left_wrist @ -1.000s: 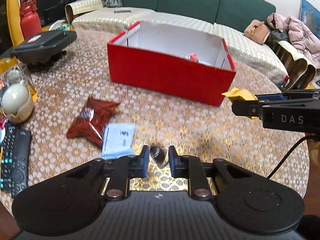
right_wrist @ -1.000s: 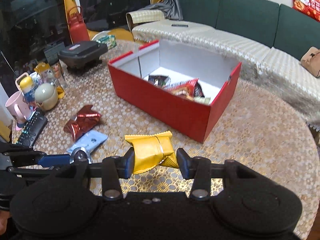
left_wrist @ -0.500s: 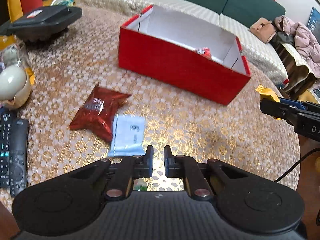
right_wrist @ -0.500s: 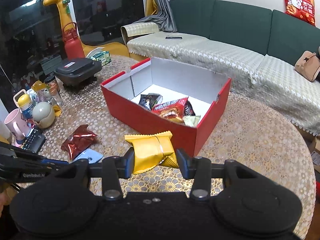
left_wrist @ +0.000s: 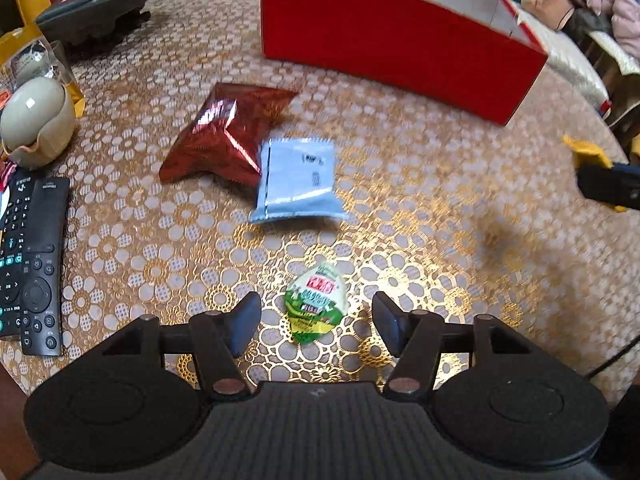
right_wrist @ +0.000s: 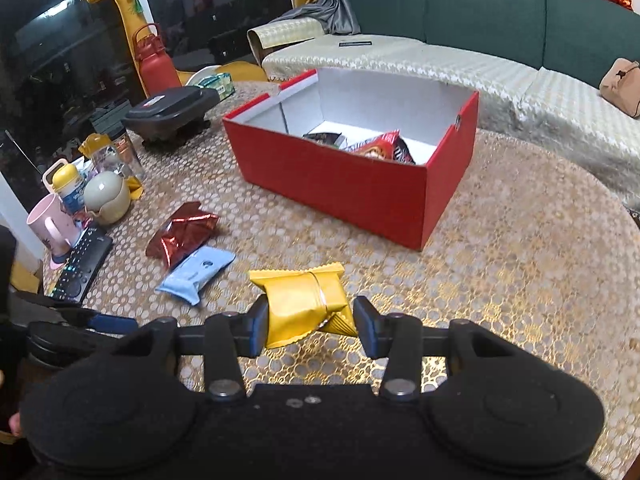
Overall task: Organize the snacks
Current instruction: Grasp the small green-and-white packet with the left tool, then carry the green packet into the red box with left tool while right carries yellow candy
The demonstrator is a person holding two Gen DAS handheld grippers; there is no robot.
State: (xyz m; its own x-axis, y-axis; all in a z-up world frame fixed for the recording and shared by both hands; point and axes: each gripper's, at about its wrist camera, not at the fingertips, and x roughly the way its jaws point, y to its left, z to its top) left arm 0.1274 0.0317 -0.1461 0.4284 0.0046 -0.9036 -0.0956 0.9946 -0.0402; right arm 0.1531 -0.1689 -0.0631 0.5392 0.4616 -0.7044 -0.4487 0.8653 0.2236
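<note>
My left gripper (left_wrist: 316, 326) is open above the table, with a small green and white snack packet (left_wrist: 316, 300) lying between its fingers. A red foil packet (left_wrist: 224, 136) and a light blue packet (left_wrist: 298, 178) lie just beyond it. My right gripper (right_wrist: 310, 320) is shut on a yellow snack packet (right_wrist: 304, 302), held above the table in front of the red box (right_wrist: 352, 184). The box holds several snack packets (right_wrist: 380, 148). The red box (left_wrist: 396, 48) stands at the far side in the left wrist view.
Two black remotes (left_wrist: 32, 256) and a beige round pot (left_wrist: 36, 120) sit at the left edge. A black appliance (right_wrist: 170, 112), a pink mug (right_wrist: 54, 224) and bottles stand at the left. A green sofa (right_wrist: 480, 12) lies behind the table.
My left gripper has opened and dropped closer to the table; the green packet now lies between its fingers. My right gripper keeps the yellow packet and has drawn back a little.
</note>
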